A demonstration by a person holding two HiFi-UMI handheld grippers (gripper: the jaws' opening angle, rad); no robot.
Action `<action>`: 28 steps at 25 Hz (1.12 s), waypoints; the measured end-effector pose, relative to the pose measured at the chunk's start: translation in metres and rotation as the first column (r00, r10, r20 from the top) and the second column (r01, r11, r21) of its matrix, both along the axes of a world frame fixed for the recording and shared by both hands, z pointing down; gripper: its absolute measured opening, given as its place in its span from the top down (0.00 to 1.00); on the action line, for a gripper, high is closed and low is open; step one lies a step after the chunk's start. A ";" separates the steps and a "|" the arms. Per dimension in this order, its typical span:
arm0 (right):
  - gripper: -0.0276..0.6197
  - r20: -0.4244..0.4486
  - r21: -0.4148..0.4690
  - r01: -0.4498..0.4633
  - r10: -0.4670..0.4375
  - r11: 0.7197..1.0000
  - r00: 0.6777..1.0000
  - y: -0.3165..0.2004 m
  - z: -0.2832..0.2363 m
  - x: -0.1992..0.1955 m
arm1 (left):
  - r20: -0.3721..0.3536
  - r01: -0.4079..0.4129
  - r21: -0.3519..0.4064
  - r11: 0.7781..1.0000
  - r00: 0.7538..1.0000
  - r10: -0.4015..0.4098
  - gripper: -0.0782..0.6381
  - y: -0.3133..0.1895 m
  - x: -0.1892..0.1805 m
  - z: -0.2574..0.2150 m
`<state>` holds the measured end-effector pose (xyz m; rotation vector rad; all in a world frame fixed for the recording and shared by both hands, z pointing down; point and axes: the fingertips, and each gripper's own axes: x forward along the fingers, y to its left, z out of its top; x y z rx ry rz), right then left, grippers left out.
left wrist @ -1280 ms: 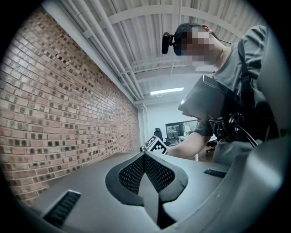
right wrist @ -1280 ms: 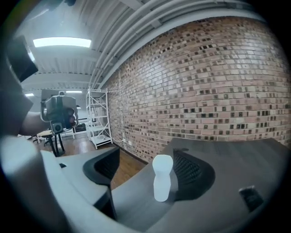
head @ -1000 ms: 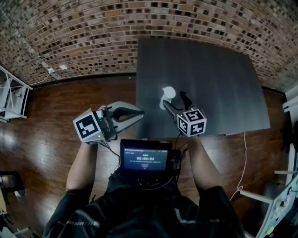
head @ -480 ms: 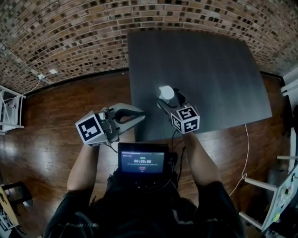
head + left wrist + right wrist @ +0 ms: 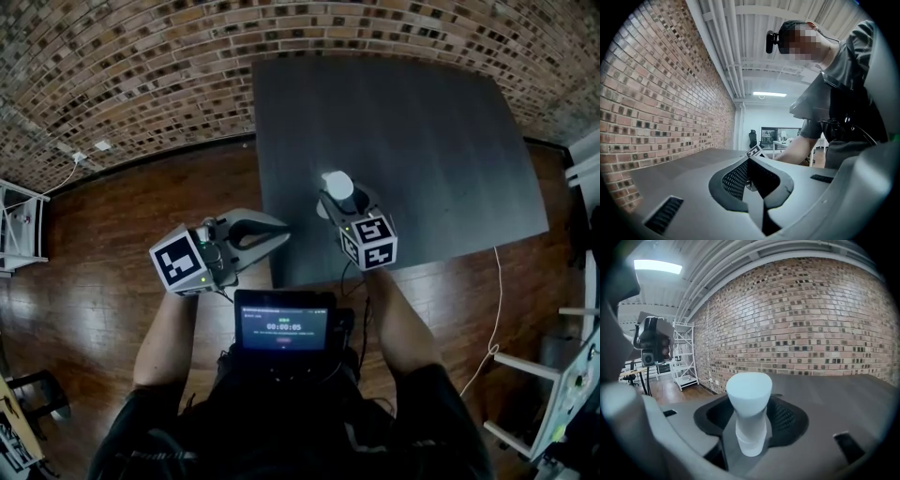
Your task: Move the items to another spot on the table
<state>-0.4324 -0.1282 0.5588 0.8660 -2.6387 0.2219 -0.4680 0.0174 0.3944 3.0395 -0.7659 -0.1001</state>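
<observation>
Between the closing right tongs (image 5: 750,423) stands a white bottle (image 5: 749,394).

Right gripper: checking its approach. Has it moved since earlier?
Yes: right gripper crept from the table's near edge toward the white bottle, jaws closing around it.

- Brown-and-tan brick wall (image 5: 141,56): runs across the far side of the room.
- Glossy reddish-brown plank floor (image 5: 94,309): carries light reflections.
- White metal shelving rack (image 5: 19,225): stands on the floor at left, close to the wall.
- White wall socket (image 5: 101,146): low on the brick, with a thin white lead (image 5: 66,159) trailing left.
- White cable (image 5: 495,300): snakes over the floor at right.
- Small black screen (image 5: 284,328): at the person's chest, lit, text too small to read.
- Long ceiling strip light (image 5: 654,266): on.
</observation>
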 end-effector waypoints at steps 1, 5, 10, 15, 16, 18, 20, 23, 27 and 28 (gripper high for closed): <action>0.61 0.001 -0.001 -0.007 0.007 1.000 1.000 0.000 -0.001 0.002 | -0.001 -0.002 0.001 1.000 1.000 0.002 0.90 0.000 0.000 -0.001; 0.61 0.032 0.001 -0.054 0.054 0.999 0.998 -0.003 -0.011 0.015 | 0.000 -0.022 0.013 1.000 1.000 0.022 0.90 -0.004 0.005 -0.004; 0.61 0.065 0.019 -0.166 0.164 0.986 0.984 -0.010 -0.038 0.058 | -0.005 -0.100 0.042 0.994 0.995 0.101 0.90 -0.012 0.030 -0.011; 0.61 0.082 0.041 -0.283 0.279 0.958 0.957 -0.016 -0.067 0.112 | -0.023 -0.197 0.070 0.978 0.980 0.199 0.90 -0.014 0.065 -0.025; 0.61 0.085 0.046 -0.303 0.299 0.952 0.951 -0.016 -0.073 0.124 | -0.023 -0.219 0.073 0.973 0.975 0.221 0.90 -0.015 0.074 -0.027; 0.61 0.090 0.056 -0.347 0.341 0.936 0.936 -0.016 -0.084 0.151 | -0.023 -0.263 0.078 0.962 0.964 0.266 0.90 -0.019 0.094 -0.031; 0.61 0.095 0.067 -0.390 0.383 0.918 0.919 -0.015 -0.094 0.180 | -0.023 -0.309 0.084 0.948 0.950 0.311 0.90 -0.022 0.116 -0.037; 0.61 0.097 0.083 -0.440 0.432 0.894 0.897 -0.012 -0.108 0.225 | -0.015 -0.372 0.078 0.925 0.927 0.374 0.90 -0.021 0.150 -0.042; 0.61 0.102 0.100 -0.493 0.484 0.864 0.869 -0.007 -0.125 0.291 | -0.012 -0.422 0.103 0.901 0.905 0.425 0.90 -0.016 0.204 -0.053; 0.61 0.104 0.101 -0.502 0.493 0.859 0.864 -0.005 -0.128 0.307 | -0.009 -0.429 0.108 0.897 0.902 0.432 0.90 -0.015 0.218 -0.054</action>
